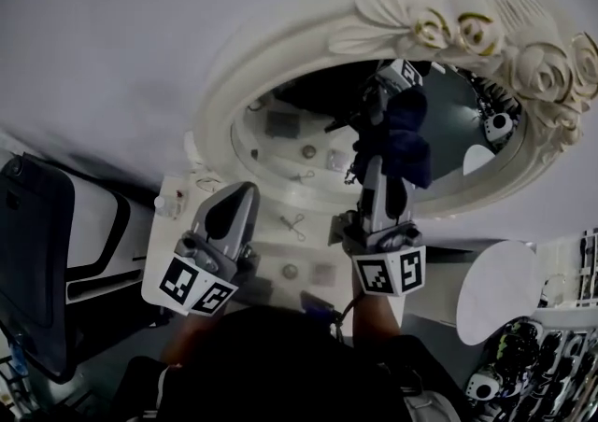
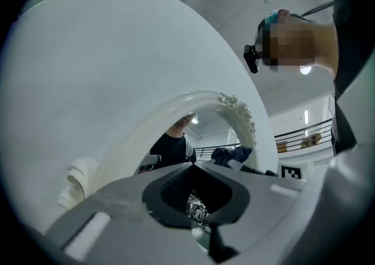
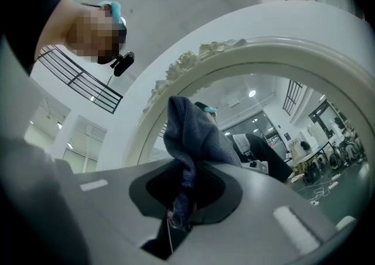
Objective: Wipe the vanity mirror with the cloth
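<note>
Left gripper (image 1: 239, 194), lower left of centre: jaws together, nothing between them, tip near the mirror frame. Right gripper (image 1: 388, 168), centre: clamped on dark blue cloth (image 1: 404, 135), which is bunched against the vanity mirror (image 1: 280, 126) glass.

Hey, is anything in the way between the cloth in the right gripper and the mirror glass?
Nothing visible. The cloth, clamped in the right gripper, is up against or just short of the mirror glass. The left gripper, shut and empty, sits lower and off to the left.
</note>
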Action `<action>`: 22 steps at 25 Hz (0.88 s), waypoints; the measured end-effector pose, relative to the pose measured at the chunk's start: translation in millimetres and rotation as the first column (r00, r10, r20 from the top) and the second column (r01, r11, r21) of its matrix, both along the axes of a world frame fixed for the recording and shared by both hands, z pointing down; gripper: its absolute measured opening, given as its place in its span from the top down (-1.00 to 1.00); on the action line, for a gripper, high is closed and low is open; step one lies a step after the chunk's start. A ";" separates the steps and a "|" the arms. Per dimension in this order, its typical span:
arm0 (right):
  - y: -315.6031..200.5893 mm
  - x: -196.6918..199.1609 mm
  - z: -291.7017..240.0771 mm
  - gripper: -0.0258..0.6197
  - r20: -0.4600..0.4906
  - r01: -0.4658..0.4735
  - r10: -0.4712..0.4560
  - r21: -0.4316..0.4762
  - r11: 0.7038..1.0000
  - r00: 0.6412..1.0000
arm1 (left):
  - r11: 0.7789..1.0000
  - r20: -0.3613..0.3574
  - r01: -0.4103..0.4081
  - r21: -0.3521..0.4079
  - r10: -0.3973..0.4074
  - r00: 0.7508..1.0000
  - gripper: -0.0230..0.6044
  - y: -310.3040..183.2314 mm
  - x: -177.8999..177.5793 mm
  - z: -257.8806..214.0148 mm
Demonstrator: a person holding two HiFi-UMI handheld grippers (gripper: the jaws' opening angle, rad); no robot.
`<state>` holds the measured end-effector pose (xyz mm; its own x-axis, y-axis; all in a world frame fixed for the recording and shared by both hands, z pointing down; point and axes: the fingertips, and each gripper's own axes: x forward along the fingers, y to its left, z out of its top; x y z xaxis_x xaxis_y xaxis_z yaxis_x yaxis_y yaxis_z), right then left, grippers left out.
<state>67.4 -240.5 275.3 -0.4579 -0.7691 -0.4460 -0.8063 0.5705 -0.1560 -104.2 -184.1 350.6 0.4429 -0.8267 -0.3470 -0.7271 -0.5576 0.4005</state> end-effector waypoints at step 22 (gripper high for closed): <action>1.5 -179.4 30.3 0.80 -0.072 0.243 -0.242 0.009 0.970 0.968 | 0.990 -0.020 0.131 -0.046 -0.132 0.991 0.92 3.9 -114.1 23.2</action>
